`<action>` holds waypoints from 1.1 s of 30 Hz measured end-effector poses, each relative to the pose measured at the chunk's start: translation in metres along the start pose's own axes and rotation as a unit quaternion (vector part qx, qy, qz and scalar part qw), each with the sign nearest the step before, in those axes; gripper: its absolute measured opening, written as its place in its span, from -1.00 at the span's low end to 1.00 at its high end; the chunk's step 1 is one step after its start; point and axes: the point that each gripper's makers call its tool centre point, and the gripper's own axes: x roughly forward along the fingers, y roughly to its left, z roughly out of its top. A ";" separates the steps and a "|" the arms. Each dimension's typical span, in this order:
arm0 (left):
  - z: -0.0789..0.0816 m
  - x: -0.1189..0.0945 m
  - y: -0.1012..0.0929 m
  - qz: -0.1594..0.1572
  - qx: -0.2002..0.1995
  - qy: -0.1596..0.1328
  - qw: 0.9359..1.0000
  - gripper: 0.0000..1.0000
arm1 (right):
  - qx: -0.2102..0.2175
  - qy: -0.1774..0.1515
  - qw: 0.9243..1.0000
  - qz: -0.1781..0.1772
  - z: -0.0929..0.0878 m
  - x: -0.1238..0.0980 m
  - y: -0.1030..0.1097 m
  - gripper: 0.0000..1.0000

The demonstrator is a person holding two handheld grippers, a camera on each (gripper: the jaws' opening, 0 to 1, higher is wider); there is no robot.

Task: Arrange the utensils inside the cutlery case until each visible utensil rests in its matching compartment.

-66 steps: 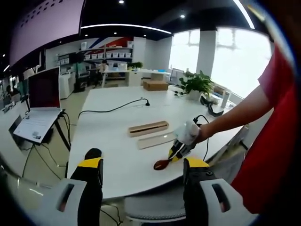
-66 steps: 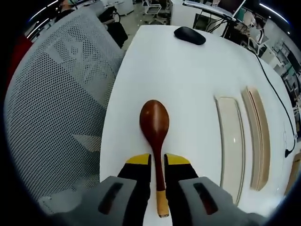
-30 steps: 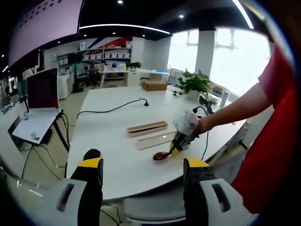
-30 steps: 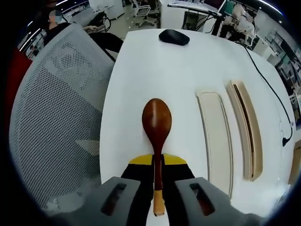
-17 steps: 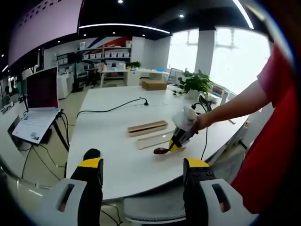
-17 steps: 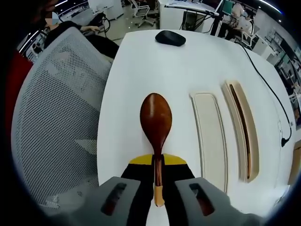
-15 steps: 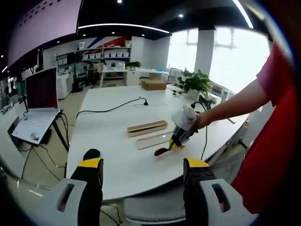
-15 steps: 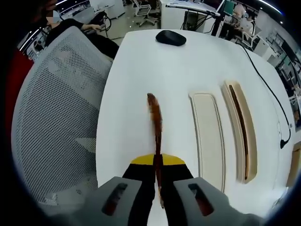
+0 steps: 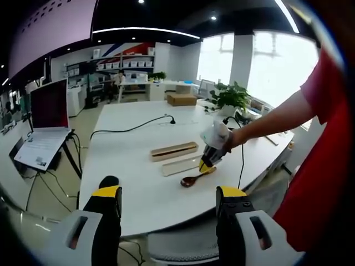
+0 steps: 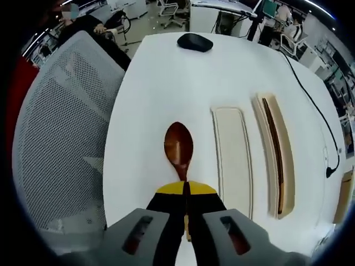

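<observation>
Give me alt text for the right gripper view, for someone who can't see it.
The right gripper holds a dark wooden spoon by its handle above a white table. To the spoon's right lie a pale lid and a wooden case; a black mouse sits at the far end.

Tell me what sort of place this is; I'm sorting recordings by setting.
Most likely an open-plan office. A long white table carries a cable, a laptop stands beside it, a mesh chair sits at the table's edge, and shelving lines the back wall.
</observation>
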 end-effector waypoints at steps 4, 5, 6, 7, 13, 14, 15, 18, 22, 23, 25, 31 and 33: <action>-0.001 0.001 -0.001 -0.001 -0.001 0.001 1.000 0.41 | -0.005 -0.005 1.000 0.007 0.000 0.002 0.001 -1.00; -0.002 0.001 -0.001 -0.001 -0.002 0.001 1.000 0.41 | -0.003 -0.004 1.000 0.008 0.000 0.002 0.001 -1.00; -0.002 0.001 -0.001 -0.001 -0.002 0.001 1.000 0.41 | -0.003 -0.003 1.000 0.006 0.000 0.003 0.001 -0.97; -0.003 0.001 -0.002 -0.001 -0.003 0.002 1.000 0.41 | -0.004 -0.003 1.000 0.005 -0.001 0.003 0.000 -0.97; -0.005 0.001 -0.001 0.001 -0.004 0.005 1.000 0.40 | -0.015 0.003 1.000 0.001 -0.004 0.009 -0.001 -0.80; -0.006 0.000 -0.001 0.001 -0.005 0.005 1.000 0.40 | -0.017 0.005 1.000 -0.002 -0.004 0.010 -0.001 -0.79; -0.006 0.000 0.000 0.002 -0.005 0.005 1.000 0.40 | -0.017 0.007 1.000 -0.002 -0.004 0.010 -0.001 -0.80; -0.007 0.000 0.000 0.003 -0.006 0.007 1.000 0.40 | -0.017 0.006 1.000 -0.002 -0.003 0.014 0.000 -0.76; -0.007 -0.001 0.001 0.004 -0.007 0.006 1.000 0.40 | -0.016 0.004 1.000 0.003 -0.002 0.018 0.003 -0.70; -0.008 -0.001 0.001 0.005 -0.008 0.007 1.000 0.40 | -0.016 0.006 1.000 0.004 -0.003 0.020 0.005 -0.70; -0.008 -0.001 0.002 0.006 -0.009 0.007 1.000 0.40 | -0.019 0.010 1.000 0.006 -0.004 0.023 0.005 -0.71; -0.010 -0.002 0.003 0.007 -0.013 0.009 1.000 0.40 | -0.011 0.013 1.000 0.010 -0.010 0.028 0.006 -0.74; -0.011 -0.002 0.003 0.008 -0.013 0.008 1.000 0.40 | -0.010 0.014 1.000 0.009 -0.011 0.029 0.006 -0.75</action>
